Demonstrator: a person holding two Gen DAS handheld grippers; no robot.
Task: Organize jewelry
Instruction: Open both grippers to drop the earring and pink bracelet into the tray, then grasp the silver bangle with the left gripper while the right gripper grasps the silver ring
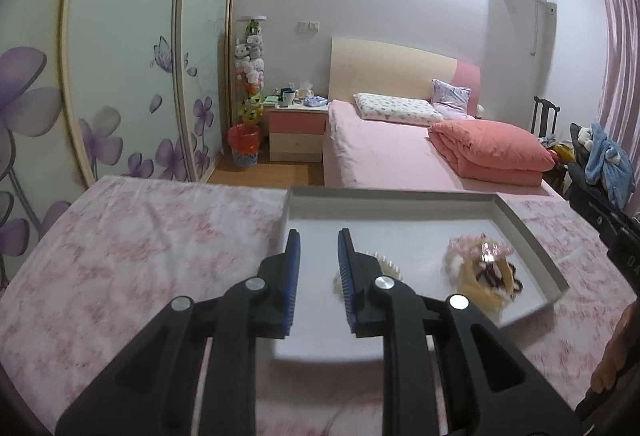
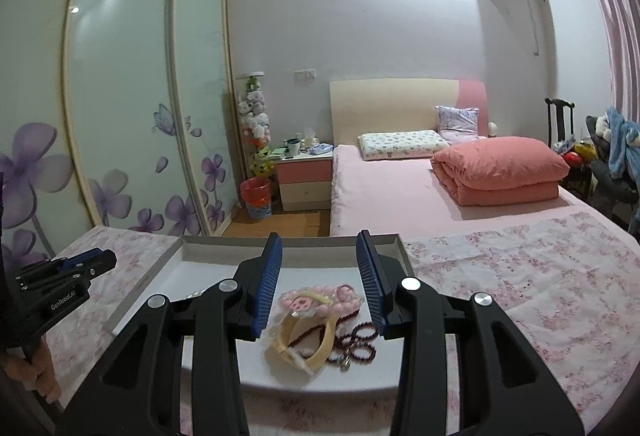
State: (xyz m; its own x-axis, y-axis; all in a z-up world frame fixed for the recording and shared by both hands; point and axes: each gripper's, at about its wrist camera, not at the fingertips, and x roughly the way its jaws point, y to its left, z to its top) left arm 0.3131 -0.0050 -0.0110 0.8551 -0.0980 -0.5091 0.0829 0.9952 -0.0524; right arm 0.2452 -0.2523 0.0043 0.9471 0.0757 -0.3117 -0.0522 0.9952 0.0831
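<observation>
Pink beads [image 2: 320, 302], a cream bangle [image 2: 308, 340] and dark beads [image 2: 360, 346] lay heaped in the white tray [image 2: 192, 248], unsorted. Both the left gripper [image 1: 318, 248] and right gripper [image 2: 319, 256] hovered with jaws apart, empty; sorting seemingly remained.

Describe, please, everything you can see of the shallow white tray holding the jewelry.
The white tray is a shallow rectangular box, cardboard by its look, with low upright walls and a flat pale floor. It lies flat on the pink floral cloth. Toward one end a heap of jewelry rests in it: pink beads, a cream bangle, dark red beads. A pale beaded piece lies apart, partly hidden. Both grippers hover over it, jaws apart, touching nothing visibly.
</observation>
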